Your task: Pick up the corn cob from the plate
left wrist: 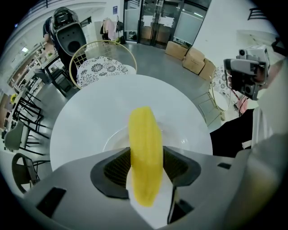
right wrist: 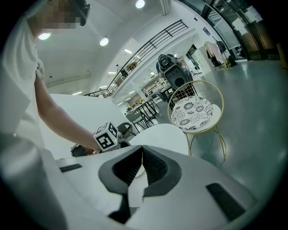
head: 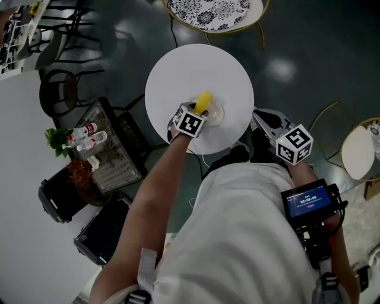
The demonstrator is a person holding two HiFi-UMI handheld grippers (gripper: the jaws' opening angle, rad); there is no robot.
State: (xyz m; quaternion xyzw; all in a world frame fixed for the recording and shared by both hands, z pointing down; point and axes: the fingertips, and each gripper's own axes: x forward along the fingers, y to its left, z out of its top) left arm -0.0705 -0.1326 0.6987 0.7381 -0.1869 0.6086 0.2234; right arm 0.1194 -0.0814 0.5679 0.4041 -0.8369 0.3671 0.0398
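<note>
A yellow corn cob (head: pixel 203 101) lies over a clear glass plate (head: pixel 219 113) on the round white table (head: pixel 178 71). My left gripper (head: pixel 199 111) points steeply down at it, just under its marker cube. In the left gripper view the corn cob (left wrist: pixel 145 148) fills the gap between the two dark pads (left wrist: pixel 116 168), which press on both of its sides, above the plate (left wrist: pixel 112 139). My right gripper (head: pixel 257 115) hangs off the table's right edge. Its jaws (right wrist: pixel 142 150) meet at the tips with nothing between them.
A gold-framed chair with a patterned cushion (head: pixel 208 12) stands beyond the table. Left of the table is a dark side table with bottles (head: pixel 89 138) and a plant. A round stool (head: pixel 359 151) stands at the right. Cardboard boxes (left wrist: pixel 189 56) sit on the floor farther off.
</note>
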